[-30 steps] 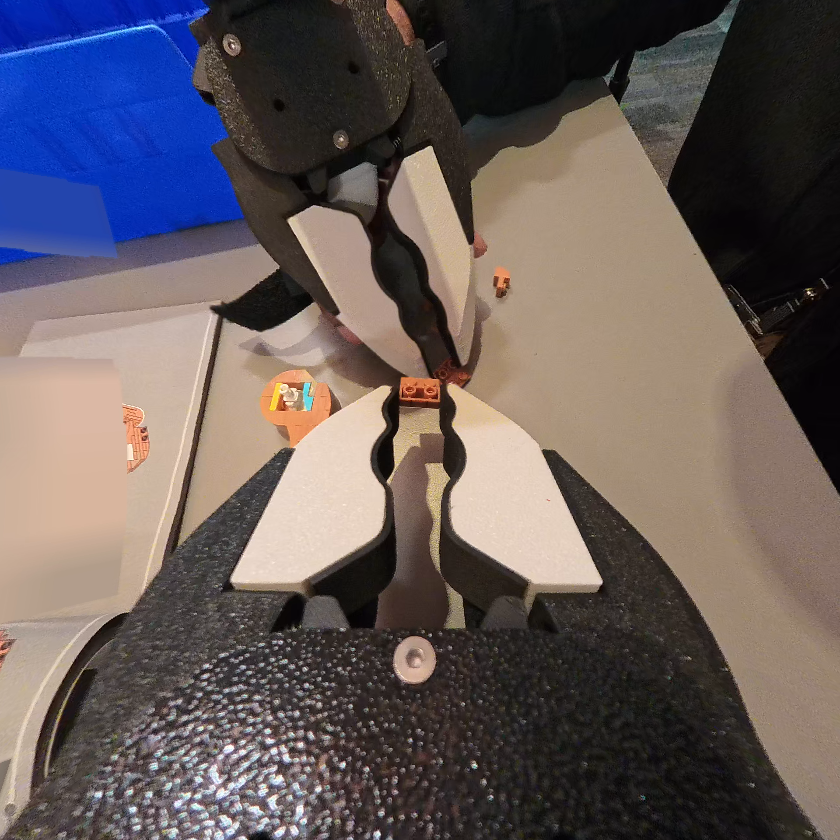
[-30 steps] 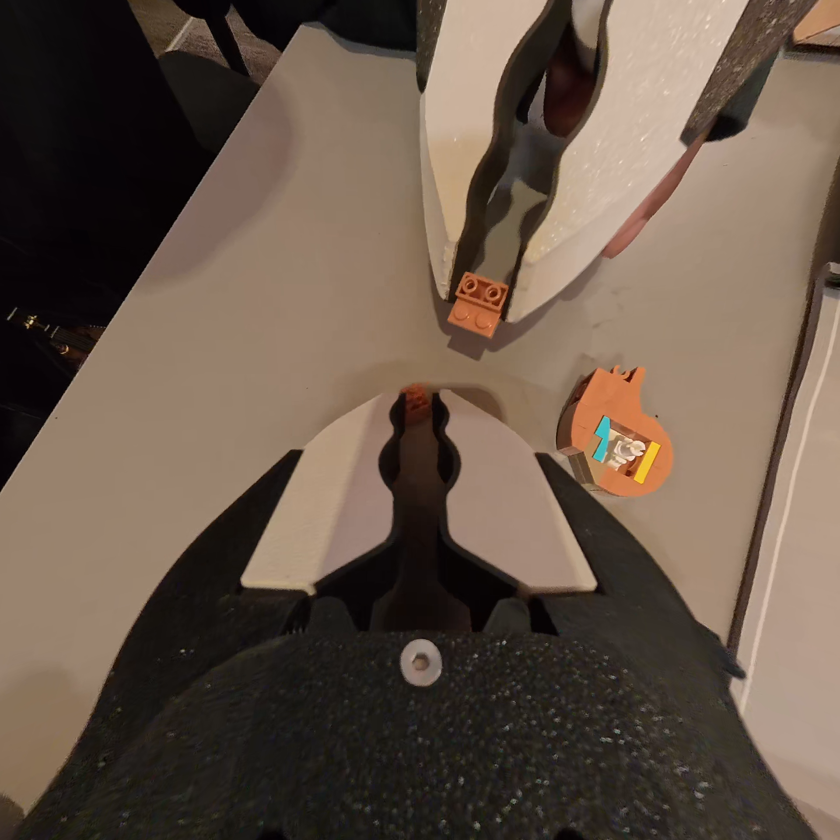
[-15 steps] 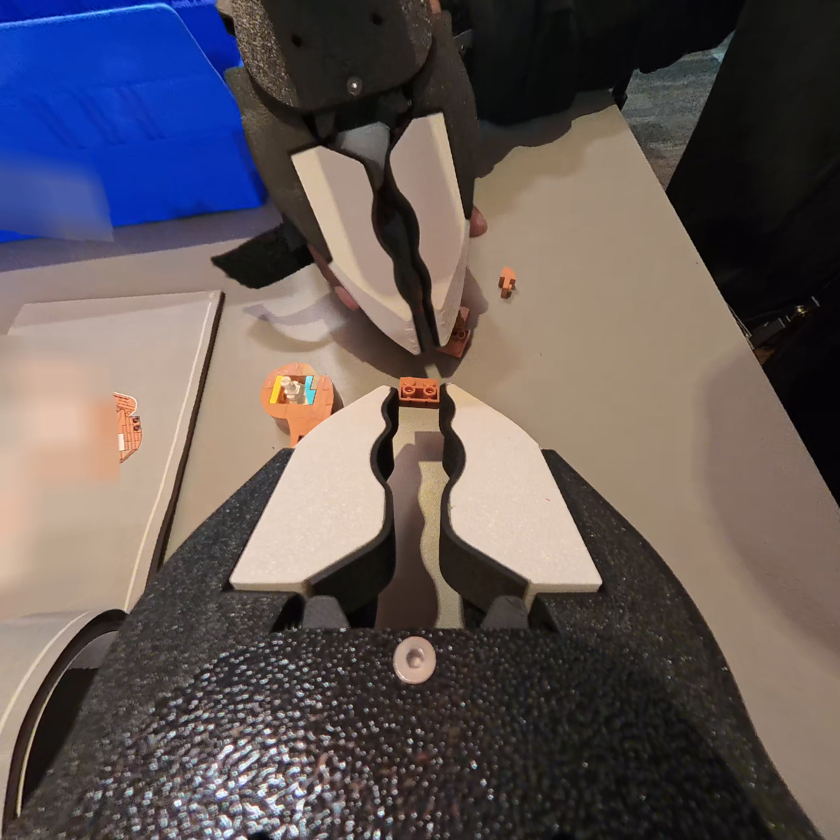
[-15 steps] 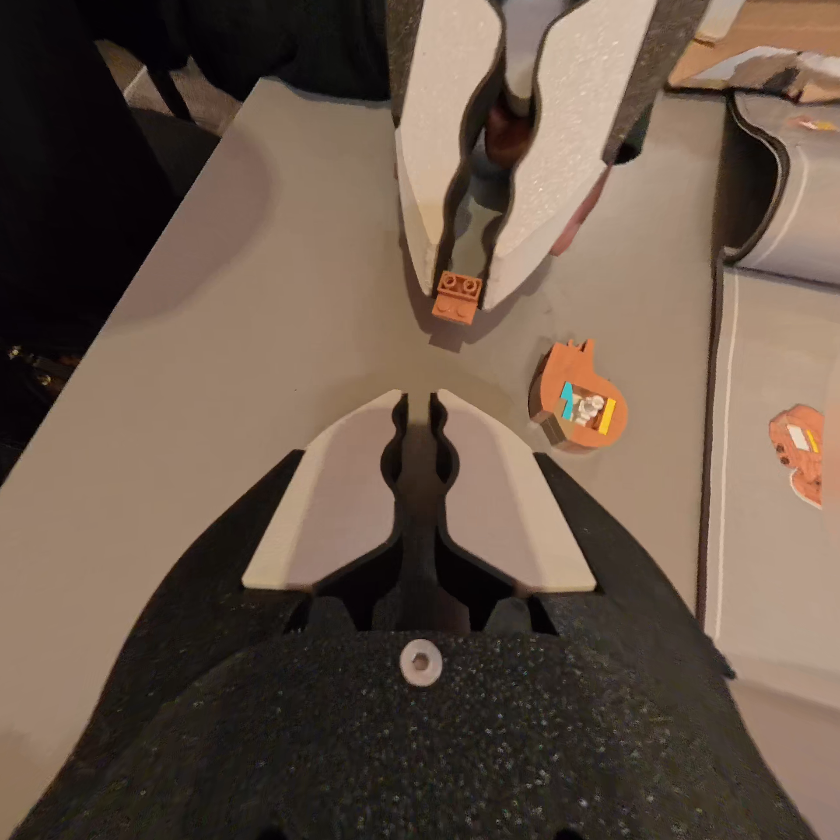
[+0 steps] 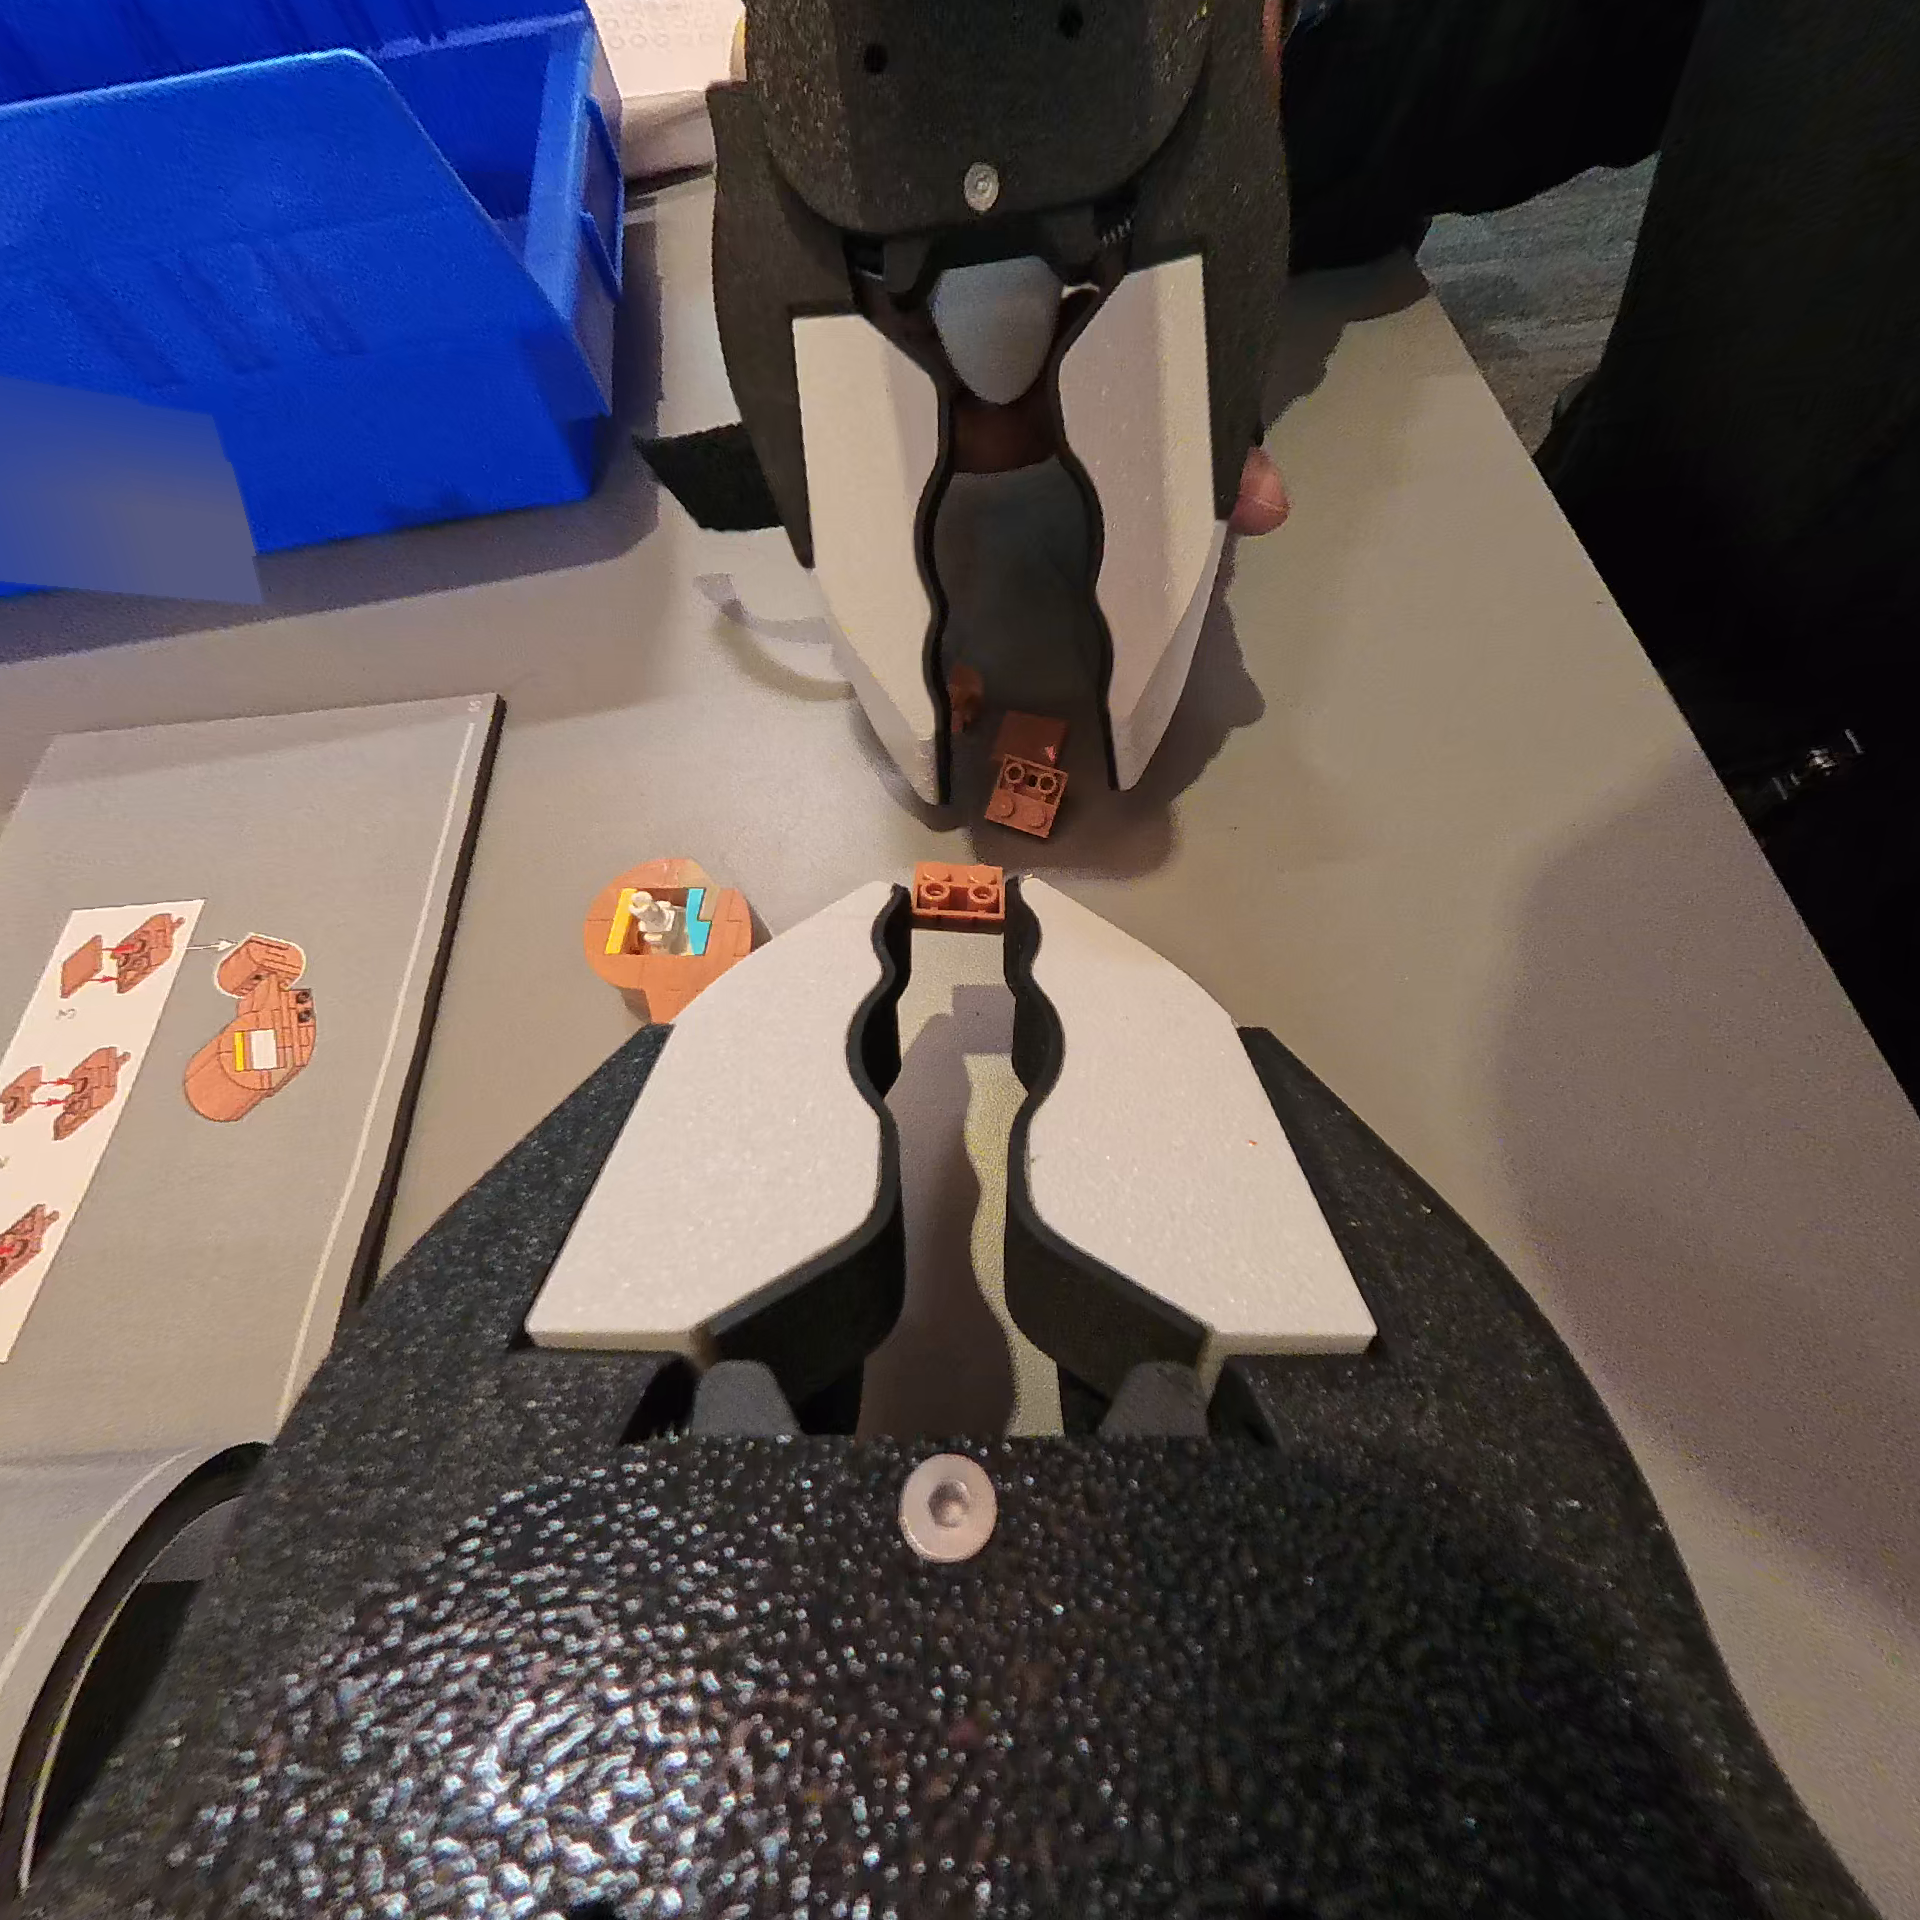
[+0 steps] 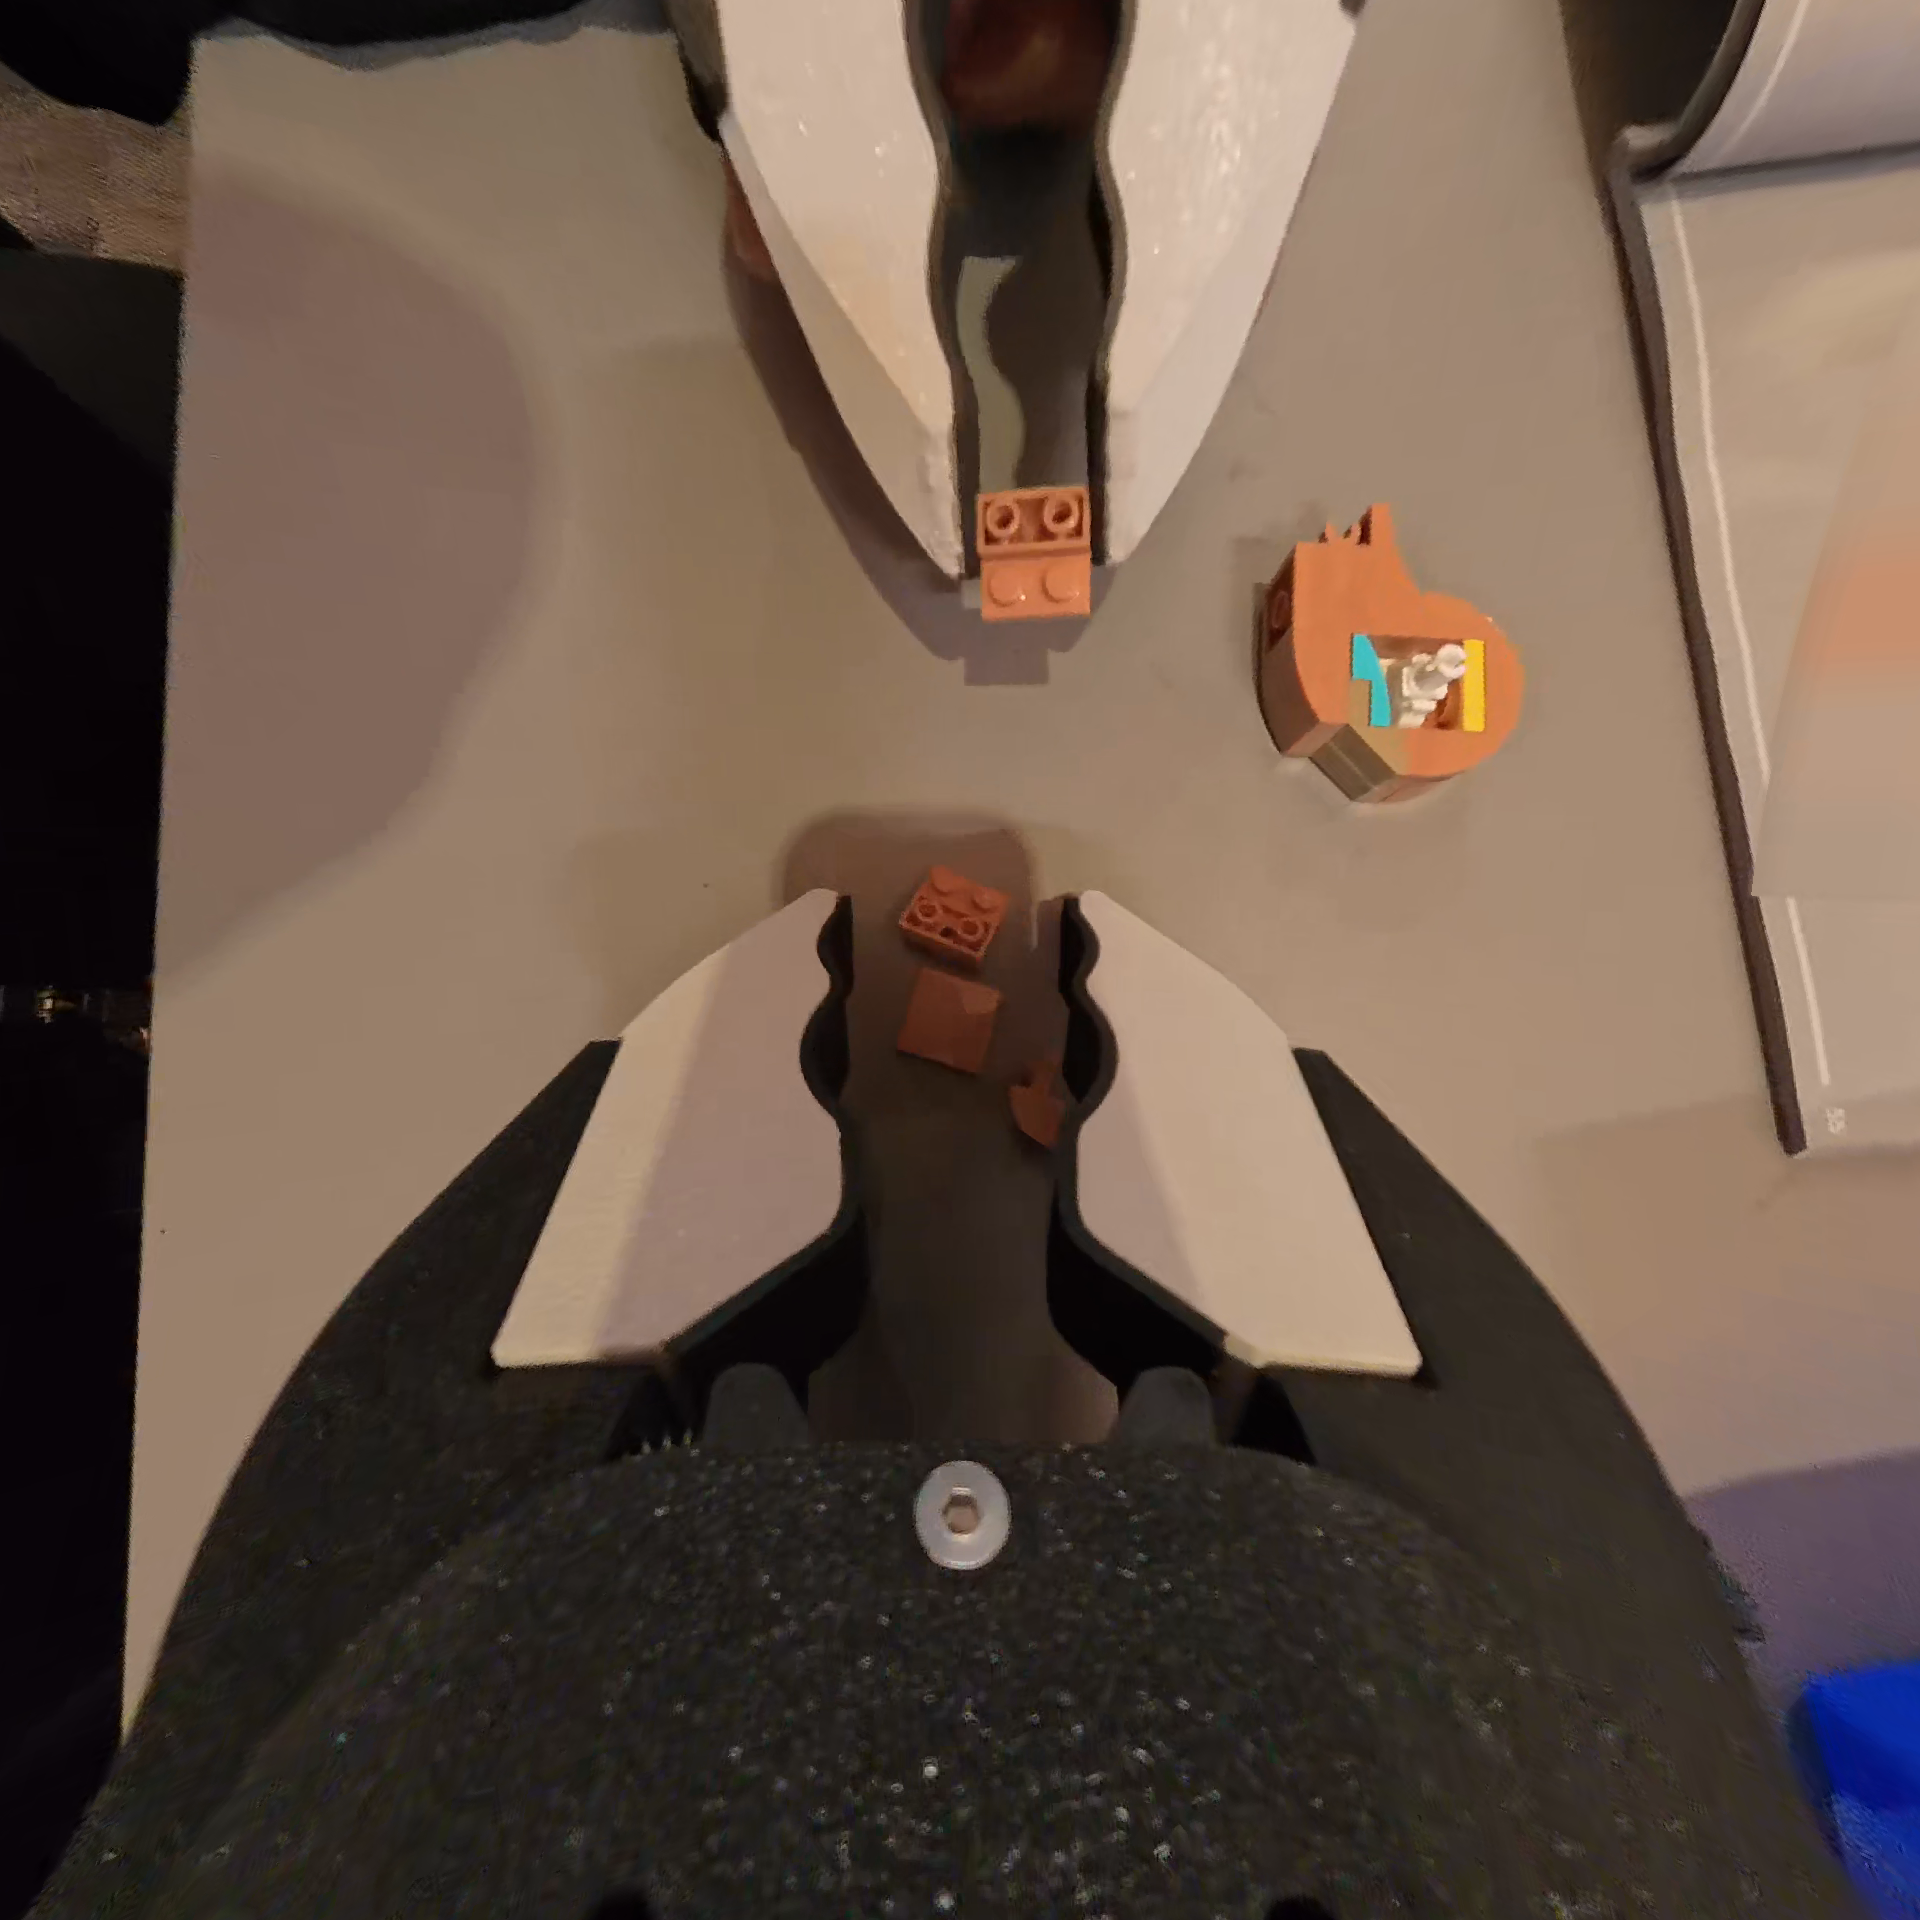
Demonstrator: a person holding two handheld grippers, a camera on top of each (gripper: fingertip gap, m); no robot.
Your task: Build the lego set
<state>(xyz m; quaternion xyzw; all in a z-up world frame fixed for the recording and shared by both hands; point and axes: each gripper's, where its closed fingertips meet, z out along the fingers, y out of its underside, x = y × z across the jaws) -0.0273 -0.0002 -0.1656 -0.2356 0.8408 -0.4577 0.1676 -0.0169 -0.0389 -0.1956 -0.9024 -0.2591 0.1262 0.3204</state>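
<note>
We hold a brown brick (image 5: 958, 896) at the very tips of the left gripper (image 5: 958, 899); both pads press its short ends, so the jaws stand only a brick's width apart. In the left wrist view its underside tubes face up toward the camera and its long axis runs across the jaws, left to right. The right wrist view shows the studded part jutting past the fingertips toward the right gripper (image 6: 951, 914). A tip grip like this is shallow, so in our judgement the squeeze should stay even and the wrist level to stop the brick pivoting. Just left of the left gripper, a round brown model (image 5: 665, 935) stands on the grey table (image 5: 1455, 935), apart from the fingers. Farther off, the right gripper is wide open and holds nothing. Between its fingers, touching neither pad, a second brick (image 6: 954, 920) lies on the table, skewed to the jaw line. Behind that brick lie a flat tile (image 6: 948, 1020) and a small piece (image 6: 1039, 1110) close by the inner edge of one finger. A blue bin (image 5: 312, 291) sits at the far left.
</note>
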